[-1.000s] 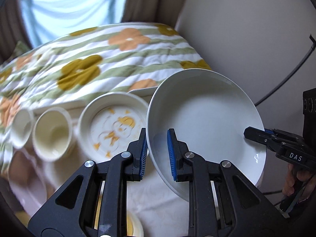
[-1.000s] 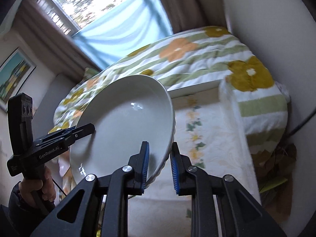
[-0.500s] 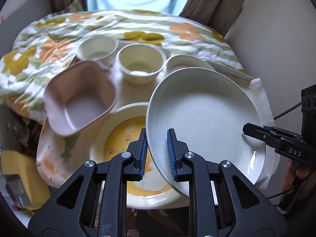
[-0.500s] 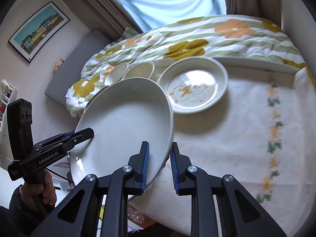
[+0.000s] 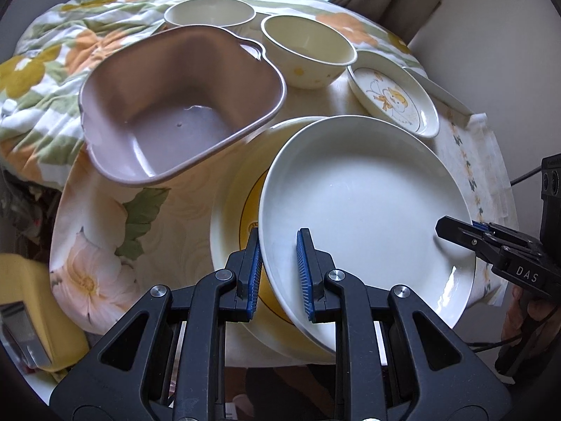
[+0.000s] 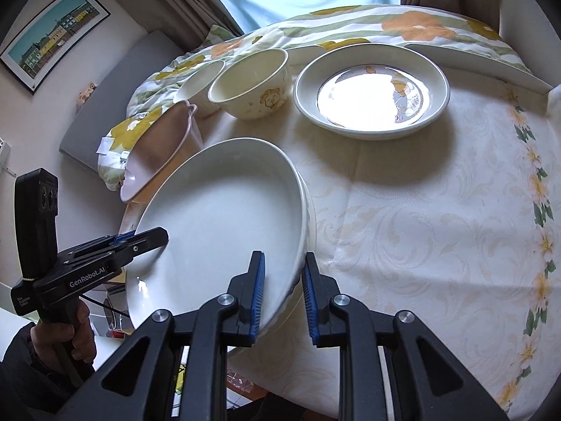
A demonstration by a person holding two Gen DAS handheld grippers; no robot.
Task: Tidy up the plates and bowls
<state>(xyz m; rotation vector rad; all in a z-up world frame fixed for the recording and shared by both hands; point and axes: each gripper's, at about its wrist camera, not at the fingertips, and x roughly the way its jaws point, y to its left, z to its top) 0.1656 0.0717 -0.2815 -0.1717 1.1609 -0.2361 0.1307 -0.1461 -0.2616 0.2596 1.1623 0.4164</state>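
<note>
White plate (image 5: 361, 203) clamped at opposite rims between left gripper (image 5: 278, 270) and right gripper (image 6: 282, 291), above yellow-ringed plate (image 5: 231, 207).

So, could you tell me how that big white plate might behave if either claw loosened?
The white plate looks glazed, so probably slippery. It is tilted, held only by its rim, so it could tip onto the yellow-patterned plate beneath and perhaps chip.
</note>
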